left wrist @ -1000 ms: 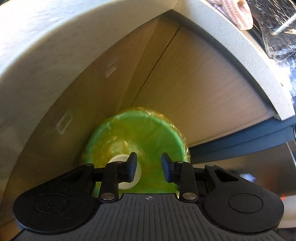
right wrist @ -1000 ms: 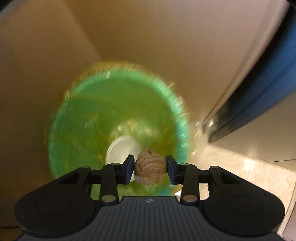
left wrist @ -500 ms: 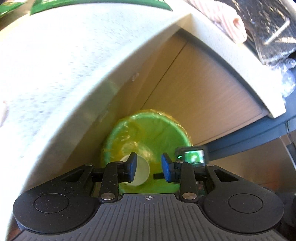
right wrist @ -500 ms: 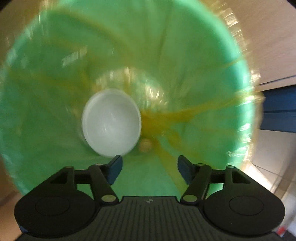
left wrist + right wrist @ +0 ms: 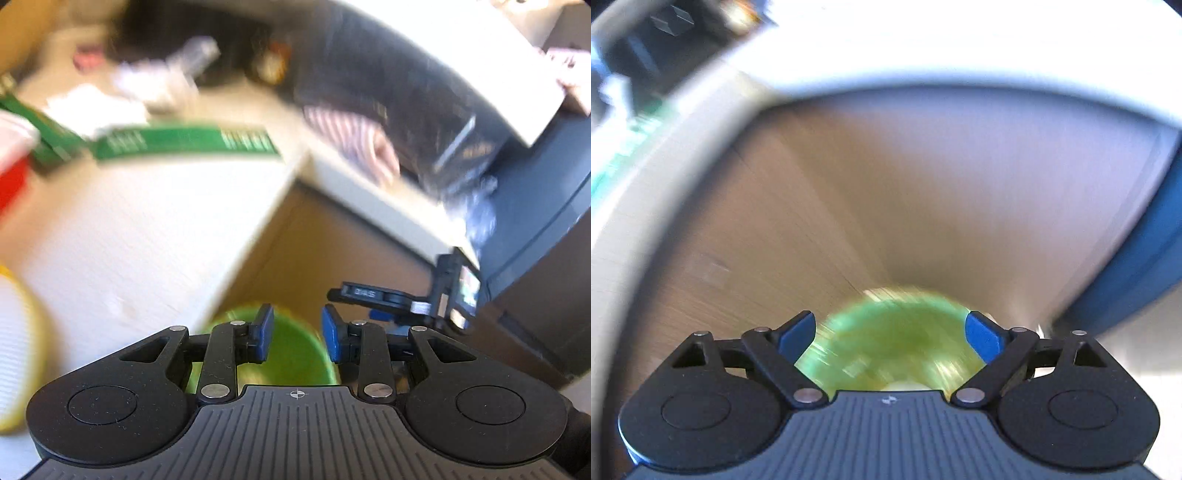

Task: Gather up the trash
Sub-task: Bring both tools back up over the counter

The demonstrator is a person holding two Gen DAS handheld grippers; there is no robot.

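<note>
Green-lined trash bin (image 5: 894, 347) sits low against the wooden cabinet (image 5: 849, 206) under a pale countertop (image 5: 140, 229) — framed between the right gripper (image 5: 890, 332), its fingers spread wide and empty. The left gripper (image 5: 297, 334), fingers narrowly apart and gripping nothing, hovers near the bin (image 5: 288, 350) too; a green box (image 5: 177, 142) lies far left, blurred.

Nothing legible — motion blur smears both views. White lettering runs along the green box (image 5: 184, 142) on the countertop (image 5: 140, 229), but no word can be made out. Pale characters on the black camera mount (image 5: 373, 293) are also too blurred to read.
</note>
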